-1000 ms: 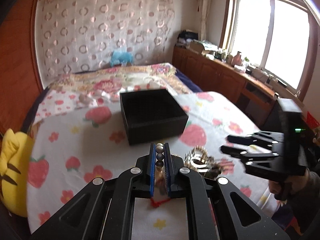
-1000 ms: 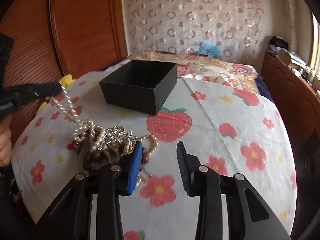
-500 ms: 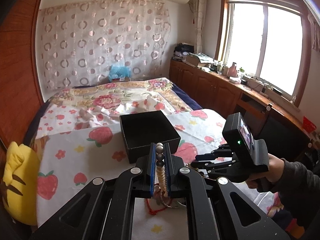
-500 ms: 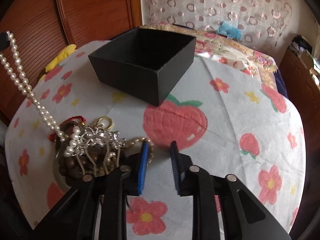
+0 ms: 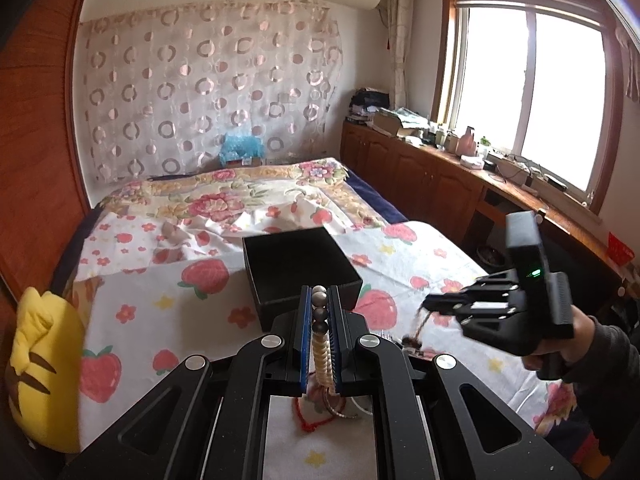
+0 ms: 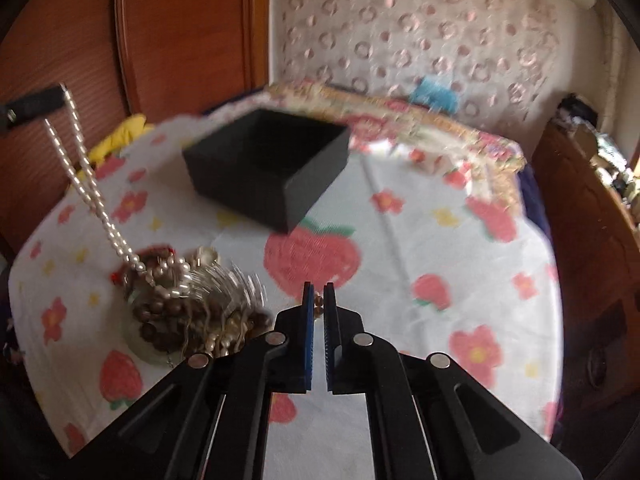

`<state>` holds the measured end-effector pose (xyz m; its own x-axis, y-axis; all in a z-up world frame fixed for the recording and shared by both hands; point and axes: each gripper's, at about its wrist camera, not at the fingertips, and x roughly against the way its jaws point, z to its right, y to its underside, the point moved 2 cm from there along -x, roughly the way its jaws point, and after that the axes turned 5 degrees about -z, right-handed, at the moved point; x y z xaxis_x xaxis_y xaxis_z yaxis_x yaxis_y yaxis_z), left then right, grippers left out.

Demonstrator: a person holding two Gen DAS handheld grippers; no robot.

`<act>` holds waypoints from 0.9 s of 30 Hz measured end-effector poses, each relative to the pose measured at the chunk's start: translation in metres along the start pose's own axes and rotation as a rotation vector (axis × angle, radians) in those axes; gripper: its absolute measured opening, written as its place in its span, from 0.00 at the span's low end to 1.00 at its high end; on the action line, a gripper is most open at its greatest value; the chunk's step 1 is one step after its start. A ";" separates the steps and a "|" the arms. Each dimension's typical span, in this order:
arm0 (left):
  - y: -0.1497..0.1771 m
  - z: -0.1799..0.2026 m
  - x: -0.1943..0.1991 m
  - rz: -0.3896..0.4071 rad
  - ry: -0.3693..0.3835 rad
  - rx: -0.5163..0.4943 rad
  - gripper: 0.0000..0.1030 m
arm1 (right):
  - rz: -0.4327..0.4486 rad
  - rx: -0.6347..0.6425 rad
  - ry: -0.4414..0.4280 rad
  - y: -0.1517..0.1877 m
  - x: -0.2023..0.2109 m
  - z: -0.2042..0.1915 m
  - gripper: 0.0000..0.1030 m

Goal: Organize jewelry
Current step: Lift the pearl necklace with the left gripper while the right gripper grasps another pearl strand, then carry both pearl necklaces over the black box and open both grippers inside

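Observation:
My left gripper (image 5: 319, 300) is shut on a pearl necklace (image 5: 320, 350) and holds it up; in the right wrist view the strand (image 6: 86, 196) hangs in two lines down to a jewelry pile (image 6: 188, 304) on the table. My right gripper (image 6: 318, 300) is shut on a brown bead bracelet (image 6: 318, 310); in the left wrist view the gripper (image 5: 434, 304) lifts the bracelet's strand (image 5: 418, 330) off the pile. An open black box (image 5: 298, 266) stands beyond the pile; it also shows in the right wrist view (image 6: 264, 168).
The table carries a white cloth (image 6: 420, 240) with strawberries and flowers. A yellow plush toy (image 5: 40, 364) sits at the left edge. A bed (image 5: 224, 200) lies behind, wooden cabinets (image 5: 420, 176) run along the right under a window.
My right gripper closed fully on the brown beads and rose from the pile. My left gripper lifted the pearl necklace higher, so the strand hangs straighter.

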<state>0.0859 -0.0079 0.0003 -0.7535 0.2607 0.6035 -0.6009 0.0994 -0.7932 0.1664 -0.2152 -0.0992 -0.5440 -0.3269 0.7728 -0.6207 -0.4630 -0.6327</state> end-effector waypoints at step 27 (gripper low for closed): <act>-0.067 -0.004 0.024 0.107 -0.053 -0.052 0.07 | 0.302 0.049 0.062 -0.096 0.129 0.012 0.05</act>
<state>0.1091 -0.0045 0.0681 -0.8267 0.2213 0.5172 -0.5022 0.1240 -0.8558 0.1623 -0.2232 0.0618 -0.7339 -0.4057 0.5448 -0.3989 -0.3919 -0.8291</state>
